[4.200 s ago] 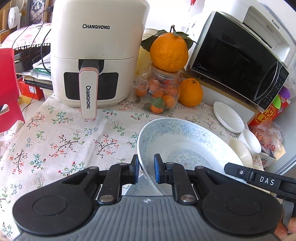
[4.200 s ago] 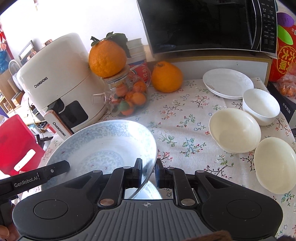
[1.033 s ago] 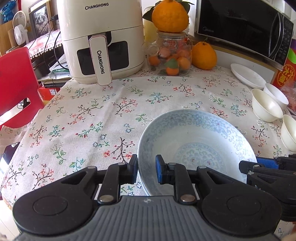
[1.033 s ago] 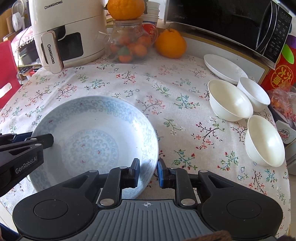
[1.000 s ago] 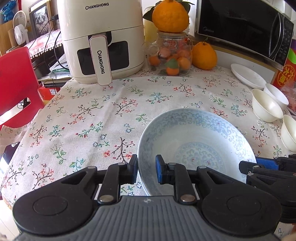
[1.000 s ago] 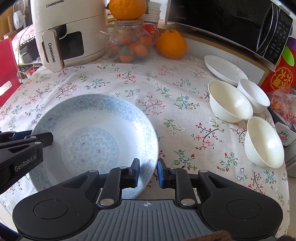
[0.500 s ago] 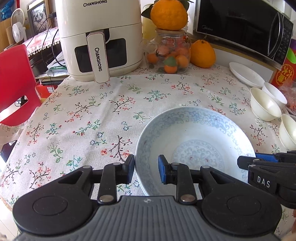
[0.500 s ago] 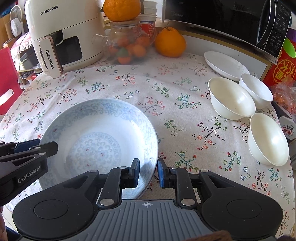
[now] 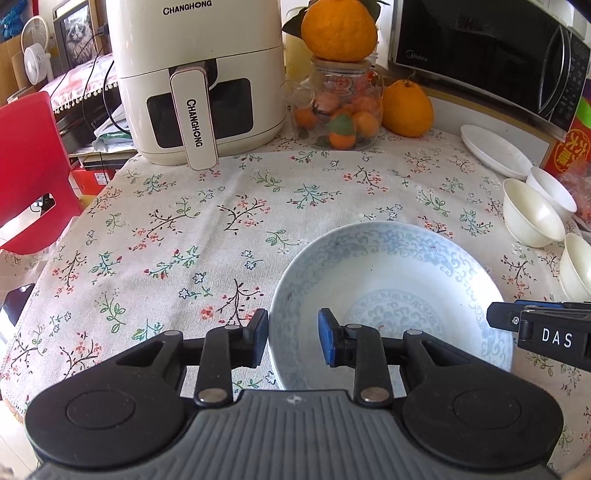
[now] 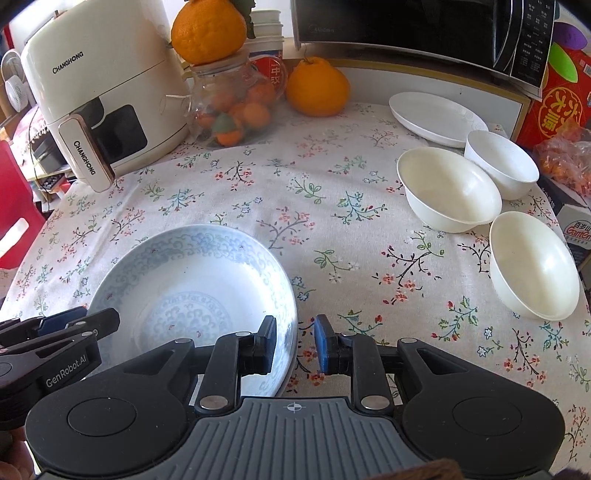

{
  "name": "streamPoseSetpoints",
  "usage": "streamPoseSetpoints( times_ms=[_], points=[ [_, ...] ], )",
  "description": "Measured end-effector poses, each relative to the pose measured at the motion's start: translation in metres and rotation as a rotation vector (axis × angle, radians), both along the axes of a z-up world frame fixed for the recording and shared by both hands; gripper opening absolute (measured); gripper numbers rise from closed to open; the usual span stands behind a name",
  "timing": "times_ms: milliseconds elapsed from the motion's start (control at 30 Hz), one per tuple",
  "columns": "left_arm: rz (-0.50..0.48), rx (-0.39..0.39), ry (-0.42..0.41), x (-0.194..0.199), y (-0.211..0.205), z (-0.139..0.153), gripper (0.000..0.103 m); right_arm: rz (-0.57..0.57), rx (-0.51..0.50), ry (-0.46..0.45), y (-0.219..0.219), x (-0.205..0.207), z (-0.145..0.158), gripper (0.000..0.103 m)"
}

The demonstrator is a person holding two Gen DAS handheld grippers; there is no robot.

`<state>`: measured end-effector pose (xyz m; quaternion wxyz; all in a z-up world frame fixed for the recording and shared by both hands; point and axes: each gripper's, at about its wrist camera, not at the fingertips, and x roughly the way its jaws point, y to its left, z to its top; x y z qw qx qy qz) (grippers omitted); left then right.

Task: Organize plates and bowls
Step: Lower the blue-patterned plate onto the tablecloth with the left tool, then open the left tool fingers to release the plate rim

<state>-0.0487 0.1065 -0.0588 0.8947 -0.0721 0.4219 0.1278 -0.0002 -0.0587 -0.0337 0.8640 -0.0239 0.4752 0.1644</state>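
Now the table, covered with a flowered cloth, carries everything. At its far edge stand the white air fryer and the black microwave. Near the front edge sits the blue patterned bowl, flat on the cloth. My left gripper is released, its fingers standing on both sides of the bowl's near-left rim without pressing it. My right gripper is released too, astride the bowl's right rim. Toward the right edge lie a white plate and three small white bowls, close together.
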Motion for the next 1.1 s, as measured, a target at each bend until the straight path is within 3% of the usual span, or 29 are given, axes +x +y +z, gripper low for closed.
streamPoseSetpoints(
  times_ms=[367,733,933,1100],
  points=[
    [0.057,-0.092,-0.034,0.014,0.019,0.014,0.028,-0.087,0.089,0.017,-0.025,0.017,0.011,0.024],
    [-0.007,-0.093,-0.059,0.030,-0.010,0.023,0.031,-0.119,0.126,-0.001,-0.034,0.026,0.020,0.063],
    [-0.041,-0.097,-0.058,0.044,-0.024,0.024,0.036,-0.161,0.123,-0.049,-0.049,0.032,0.026,0.075],
    [-0.073,-0.096,-0.057,0.057,-0.037,0.024,0.043,-0.196,0.157,-0.047,-0.068,0.040,0.028,0.077]
  ],
)
